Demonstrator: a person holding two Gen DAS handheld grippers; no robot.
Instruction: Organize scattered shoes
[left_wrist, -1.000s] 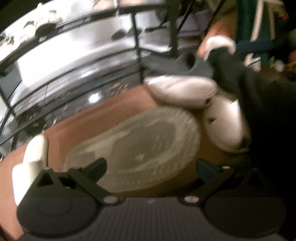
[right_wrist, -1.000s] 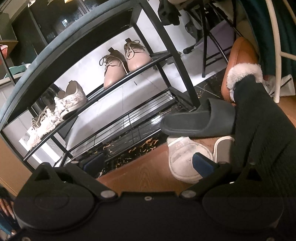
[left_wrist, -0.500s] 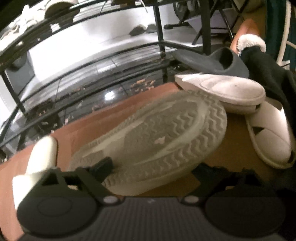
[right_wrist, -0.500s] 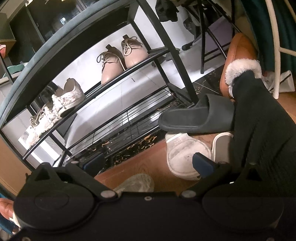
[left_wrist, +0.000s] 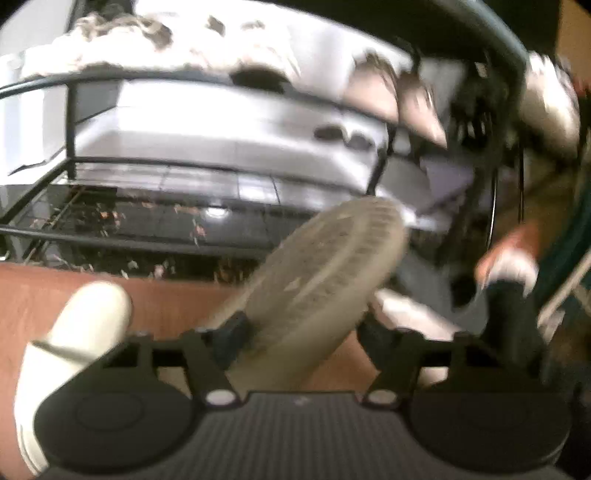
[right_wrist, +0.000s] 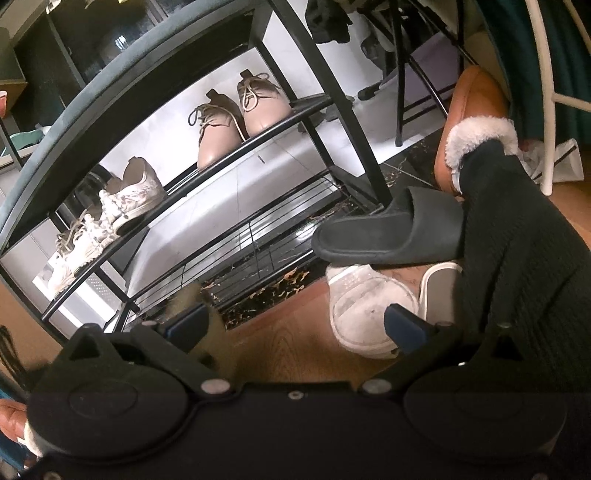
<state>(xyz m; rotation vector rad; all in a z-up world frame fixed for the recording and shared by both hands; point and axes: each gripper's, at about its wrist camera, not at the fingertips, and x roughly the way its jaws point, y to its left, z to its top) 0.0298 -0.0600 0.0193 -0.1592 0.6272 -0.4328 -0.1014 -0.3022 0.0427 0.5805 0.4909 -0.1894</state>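
While the left view is blurred, these lines run from left to right:

Left claw (left_wrist: 299, 328): pinches a pale shoe (left_wrist: 317, 273) at one end, its ribbed sole toward the camera, raised off the wooden floor (left_wrist: 155, 295) and tilted toward the shoe rack (left_wrist: 229, 173).

Shoe in the grip: probably light, with a rubbery sole that flexes; a hold on the firm rim near the heel should keep it from swinging.

Rack: white sneakers (right_wrist: 125, 199) and tan lace-ups (right_wrist: 240, 122) sit in pairs on one shelf; the wire shelf (right_wrist: 258, 229) below looks free.

Right claw (right_wrist: 295, 325): spread, holding nothing, low above the floor.

Floor pile: a dark slipper (right_wrist: 388, 232) lies on a white shoe (right_wrist: 365, 310), touching it; another pale slipper (right_wrist: 439, 288) just beside.

Dark slipper: likely soft and squashy; take it by the thick sole edge.
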